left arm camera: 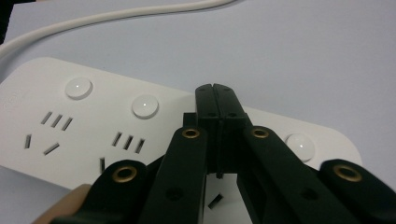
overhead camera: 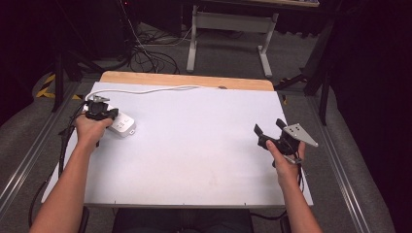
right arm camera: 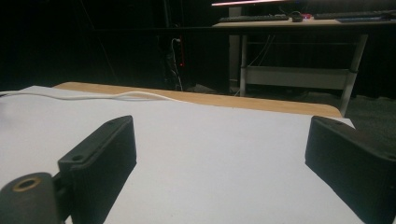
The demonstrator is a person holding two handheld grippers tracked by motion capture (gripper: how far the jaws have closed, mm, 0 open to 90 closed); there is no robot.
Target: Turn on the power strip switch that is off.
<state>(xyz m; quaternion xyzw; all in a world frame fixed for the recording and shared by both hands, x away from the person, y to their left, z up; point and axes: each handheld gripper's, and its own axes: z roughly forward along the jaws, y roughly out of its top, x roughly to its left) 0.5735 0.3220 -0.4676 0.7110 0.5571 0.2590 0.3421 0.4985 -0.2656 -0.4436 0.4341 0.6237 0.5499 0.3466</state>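
1. Work surface: the table (overhead camera: 194, 160) carries a white top; a bare wooden strip (overhead camera: 187, 80) runs along its far edge. The centre and near portion of the white top lie open between the two grippers, which are well apart.
2. Power strip (overhead camera: 119, 124): white, lying flat near the left edge of the table, towards the far corner. Its white cable (overhead camera: 145, 91) runs along the far side of the top, beside the wooden strip.
3. Left gripper (overhead camera: 99, 111): held by the left hand (overhead camera: 90, 128) directly over the power strip. In the left gripper view, the jaws are pressed together with nothing between them, their tips (left arm camera: 216, 93) over the strip's top face near a round button (left arm camera: 145, 106). Whether the tips touch the strip cannot be told.
4. Right gripper (overhead camera: 268, 127): held by the right hand (overhead camera: 286, 162) near the right edge of the table, with open white top ahead of it. In the right gripper view, the jaws stand wide apart and hold nothing.
5. Hidden or cut off: the left gripper covers part of the strip in the high view; in the left gripper view the jaws hide one socket, and the strip's left end runs out of frame.
6. Surroundings: a second table frame (overhead camera: 228, 29) stands on the floor beyond the far edge; the background is dark and hard to make out.
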